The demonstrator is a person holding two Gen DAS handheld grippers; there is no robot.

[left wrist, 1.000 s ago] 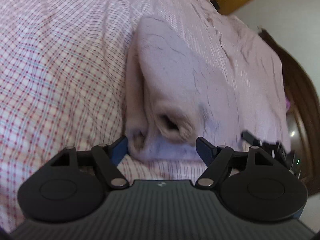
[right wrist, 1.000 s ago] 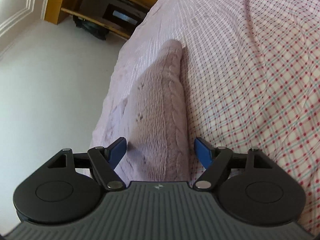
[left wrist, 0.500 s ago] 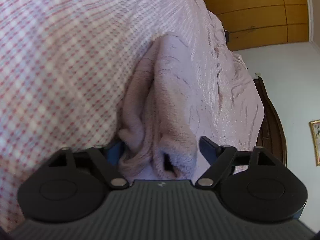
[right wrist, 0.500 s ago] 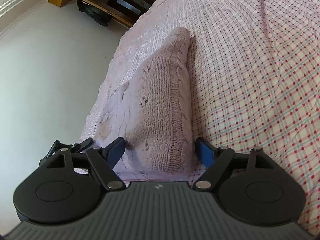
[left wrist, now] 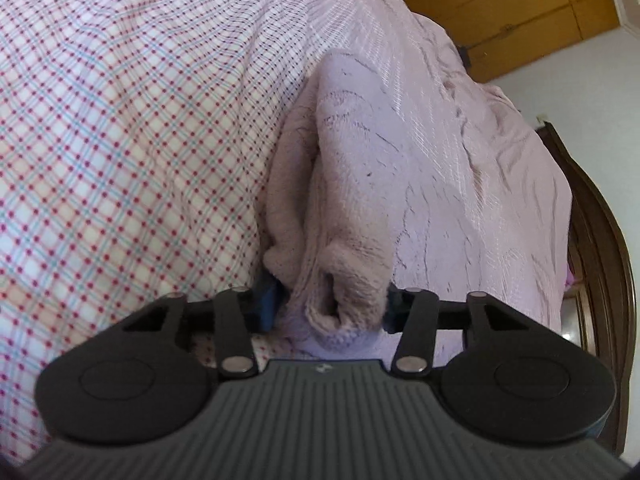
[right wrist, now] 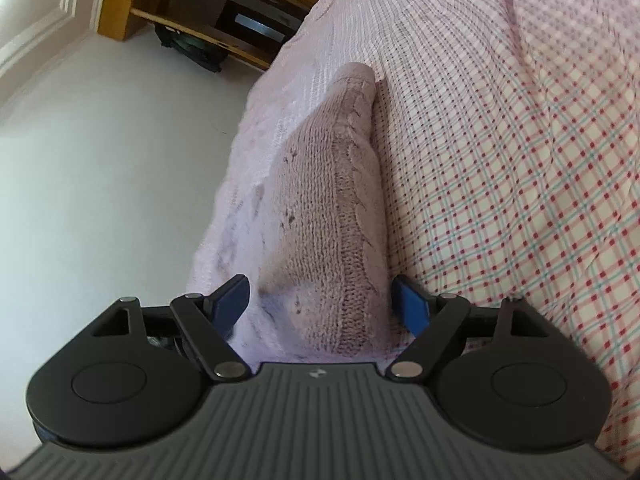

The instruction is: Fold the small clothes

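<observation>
Pink knit sweater (left wrist: 352, 184) lies folded lengthwise on the bed (left wrist: 120, 128), near its edge. My left tool (left wrist: 328, 300) has just been closing and now pinches the bunched cuff end; my right tool (right wrist: 320, 300) is spread wide, straddling the other end (right wrist: 336, 240) without squeezing. To do this well I'd clamp the right side too, catch all layers, then lift both ends evenly. No readable writing; only a small logo on each tool body.
</observation>
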